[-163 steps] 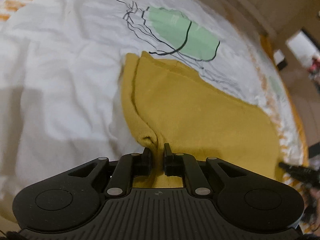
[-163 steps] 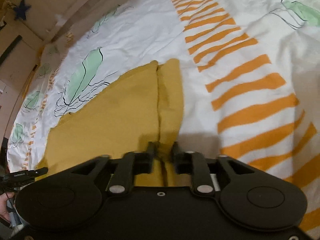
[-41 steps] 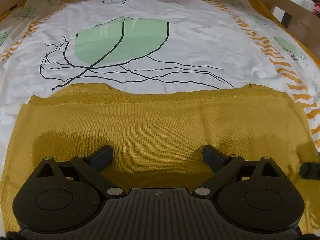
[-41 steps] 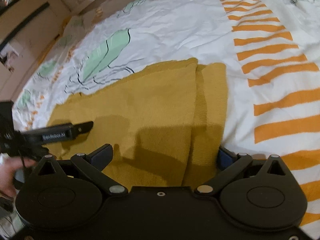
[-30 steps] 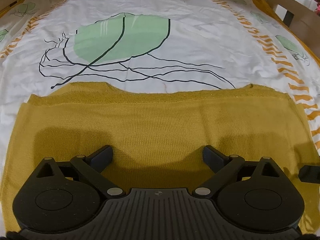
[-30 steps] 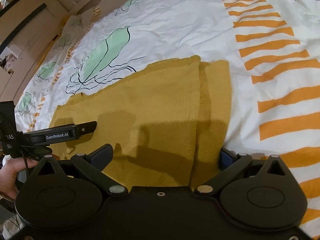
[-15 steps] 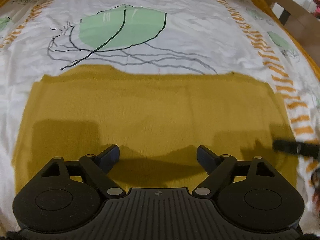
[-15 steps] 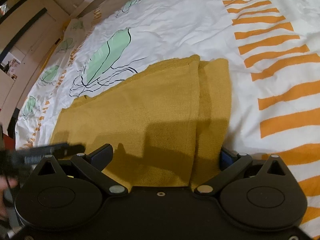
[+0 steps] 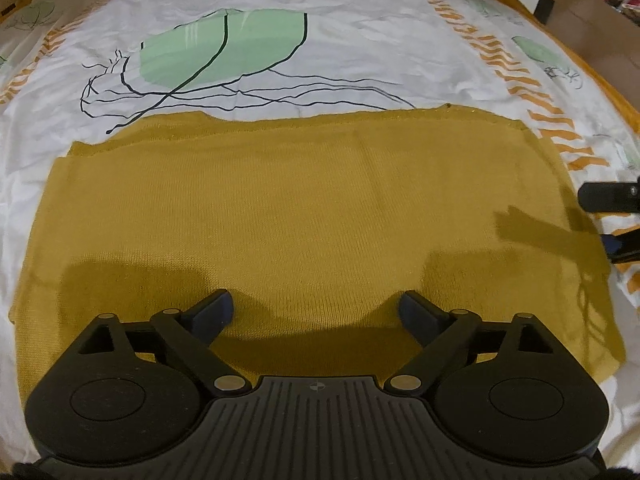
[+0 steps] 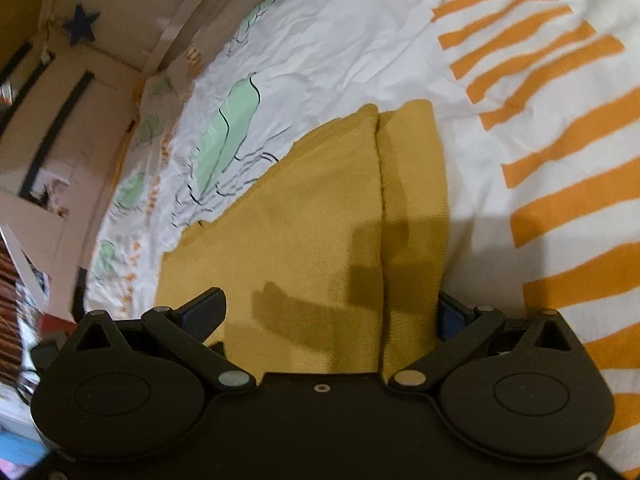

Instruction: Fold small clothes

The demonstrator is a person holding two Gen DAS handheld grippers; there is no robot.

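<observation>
A mustard-yellow knitted garment (image 9: 304, 216) lies flat and folded on the bed sheet; in the right wrist view (image 10: 320, 224) a folded edge runs along its right side. My left gripper (image 9: 316, 312) is open and empty, just above the garment's near edge. My right gripper (image 10: 332, 312) is open and empty over the garment's right end, its right finger beside the folded edge. The right gripper's fingers (image 9: 608, 196) show at the right edge of the left wrist view.
The white bed sheet (image 9: 360, 48) has green leaf prints and orange stripes (image 10: 560, 140). A wooden bed frame (image 9: 580, 12) runs along the far right. Cardboard boxes and a wall with a dark star (image 10: 82, 24) stand beyond the bed's left side.
Both grippers let go of the garment and opened wide. The garment now lies flat. The right gripper has swung and tilted, and the left has drawn back a little.
</observation>
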